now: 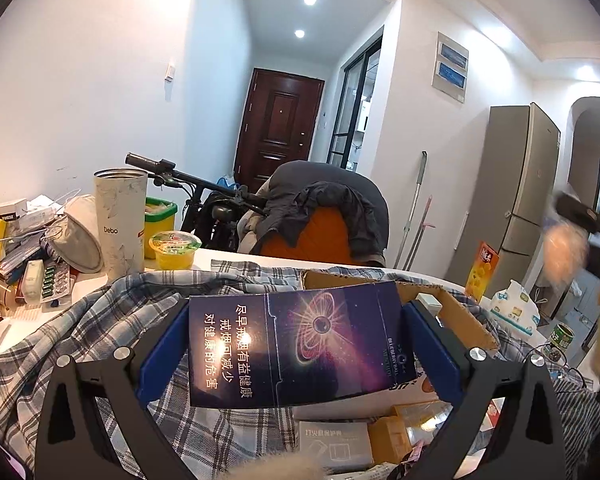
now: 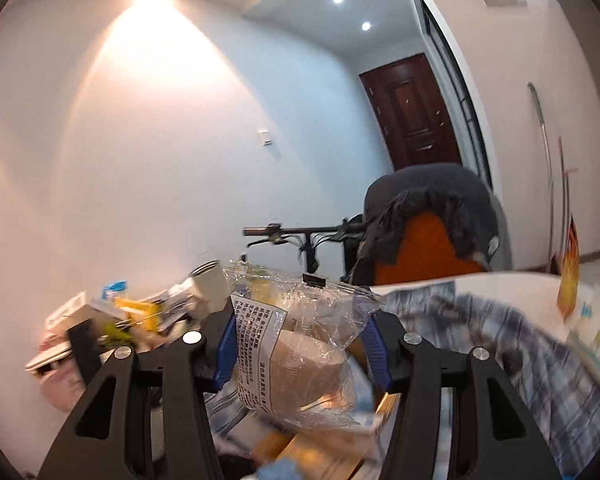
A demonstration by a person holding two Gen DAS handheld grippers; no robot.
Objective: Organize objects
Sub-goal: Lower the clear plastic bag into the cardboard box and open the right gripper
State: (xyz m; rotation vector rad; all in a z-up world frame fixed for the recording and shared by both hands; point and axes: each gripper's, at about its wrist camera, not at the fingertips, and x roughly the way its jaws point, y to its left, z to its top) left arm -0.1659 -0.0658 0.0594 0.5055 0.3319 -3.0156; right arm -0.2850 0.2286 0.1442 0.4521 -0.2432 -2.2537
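Note:
My left gripper (image 1: 298, 352) is shut on a dark blue cigarette carton (image 1: 296, 344) printed with a purple galaxy and white Chinese text, held flat above a plaid cloth (image 1: 80, 344) and an open cardboard box (image 1: 452, 312). Its blue pads (image 1: 160, 356) press both ends of the carton. In the right wrist view my right gripper (image 2: 300, 348) is shut on a clear plastic bag (image 2: 300, 344) with a tan bun inside and a black binder clip at its top. The bag hangs lifted above a blurred pile of boxes.
A tall Debo tumbler (image 1: 120, 220), a jelly cup (image 1: 175, 249), a green-rimmed tub and a heap of blister packs and boxes (image 1: 24, 256) crowd the left. A chair with a dark jacket (image 1: 320, 212) and a bicycle stand behind the table. An orange box (image 1: 482, 270) and tissues sit right.

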